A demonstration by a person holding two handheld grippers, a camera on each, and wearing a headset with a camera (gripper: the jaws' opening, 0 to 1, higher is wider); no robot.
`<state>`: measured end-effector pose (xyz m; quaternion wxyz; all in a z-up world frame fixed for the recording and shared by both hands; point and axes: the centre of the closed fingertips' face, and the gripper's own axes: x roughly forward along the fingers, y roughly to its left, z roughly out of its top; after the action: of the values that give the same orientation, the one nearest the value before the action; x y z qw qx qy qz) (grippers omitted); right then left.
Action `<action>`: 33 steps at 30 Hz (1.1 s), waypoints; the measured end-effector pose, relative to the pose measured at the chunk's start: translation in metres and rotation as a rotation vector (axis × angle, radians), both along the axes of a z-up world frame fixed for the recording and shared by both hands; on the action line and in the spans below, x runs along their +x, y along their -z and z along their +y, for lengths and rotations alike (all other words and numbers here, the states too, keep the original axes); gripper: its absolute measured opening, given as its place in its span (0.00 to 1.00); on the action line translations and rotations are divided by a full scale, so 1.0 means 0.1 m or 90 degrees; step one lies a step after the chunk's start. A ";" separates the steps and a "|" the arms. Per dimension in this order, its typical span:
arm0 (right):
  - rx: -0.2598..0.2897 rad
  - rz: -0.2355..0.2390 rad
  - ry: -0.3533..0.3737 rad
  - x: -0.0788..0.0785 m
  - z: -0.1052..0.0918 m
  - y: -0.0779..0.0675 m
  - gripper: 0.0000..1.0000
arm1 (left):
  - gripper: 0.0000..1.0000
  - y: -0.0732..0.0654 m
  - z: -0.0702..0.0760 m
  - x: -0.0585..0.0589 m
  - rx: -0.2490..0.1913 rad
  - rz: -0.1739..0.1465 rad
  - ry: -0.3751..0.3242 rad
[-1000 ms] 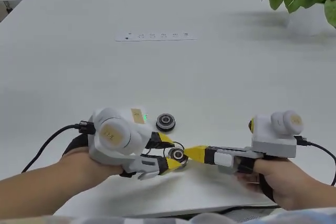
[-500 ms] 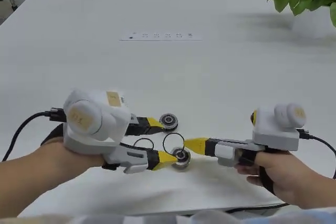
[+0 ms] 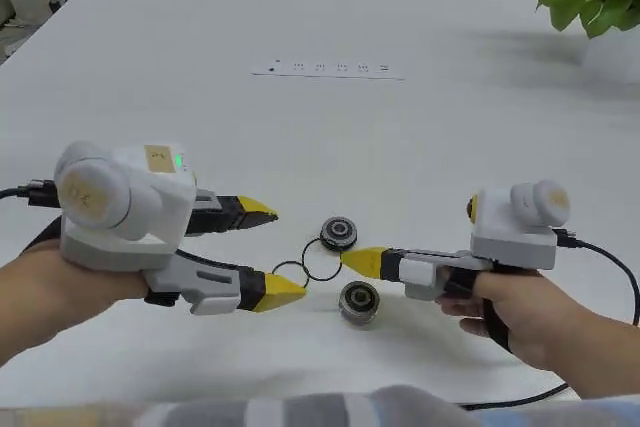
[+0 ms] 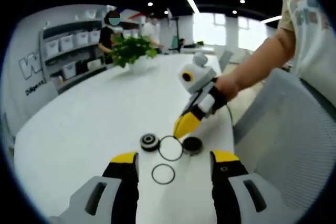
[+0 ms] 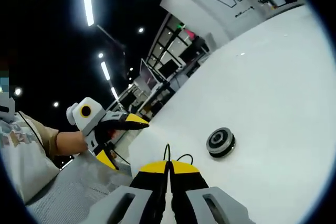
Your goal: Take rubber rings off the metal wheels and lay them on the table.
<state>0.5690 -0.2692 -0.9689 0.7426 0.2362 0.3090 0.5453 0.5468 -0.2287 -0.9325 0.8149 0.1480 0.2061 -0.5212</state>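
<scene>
head view: the left hand (image 3: 60,287) grips the left gripper (image 3: 270,250) from below. the tool lies level and aims to the right, its jaws spread wide, one yellow tip farther up the table (image 3: 400,147) than the other. the right hand (image 3: 515,312) holds the right gripper (image 3: 350,260) level and aimed left, jaws pressed together on the edge of the pinched ring (image 3: 306,259). that ring sits between the far wheel (image 3: 338,232) and the near wheel (image 3: 359,301). the loose ring (image 3: 285,265) lies on the table just beside it, by the left gripper's nearer jaw. half a second ago that jaw's tip was against the near wheel. now it stands apart from both wheels, and the pinched ring is clear of the near wheel.

left gripper view: the left gripper (image 4: 174,157) has both jaws far apart, nothing between them. the loose ring (image 4: 153,173) lies flat ahead. beyond it the pinched ring (image 4: 159,148) meets the right gripper (image 4: 184,125) tip, with the far wheel (image 4: 149,141) and near wheel (image 4: 192,145) on either side.

right gripper view: the right gripper (image 5: 169,165) has its tips together, and the thin black pinched ring (image 5: 168,151) rises from between them. the far wheel (image 5: 220,141) rests on the table, and the left gripper (image 5: 126,142) is seen with its jaws spread.
</scene>
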 end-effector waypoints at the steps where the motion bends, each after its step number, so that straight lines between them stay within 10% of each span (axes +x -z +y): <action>1: -0.003 0.000 -0.004 0.00 0.03 0.01 0.00 | 0.57 -0.01 0.04 0.00 -0.002 0.002 -0.005; 16: -0.040 0.016 -0.042 0.01 0.29 0.20 0.00 | 0.66 -0.03 0.37 0.02 -0.010 0.013 -0.061; 33: -0.075 0.030 -0.046 0.08 0.30 0.35 0.00 | 0.67 0.00 0.43 0.01 -0.010 0.023 -0.073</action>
<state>0.5765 -0.2396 -1.0036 0.7276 0.1939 0.3661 0.5468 0.5475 -0.1857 -0.9324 0.8409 0.1200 0.2244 -0.4776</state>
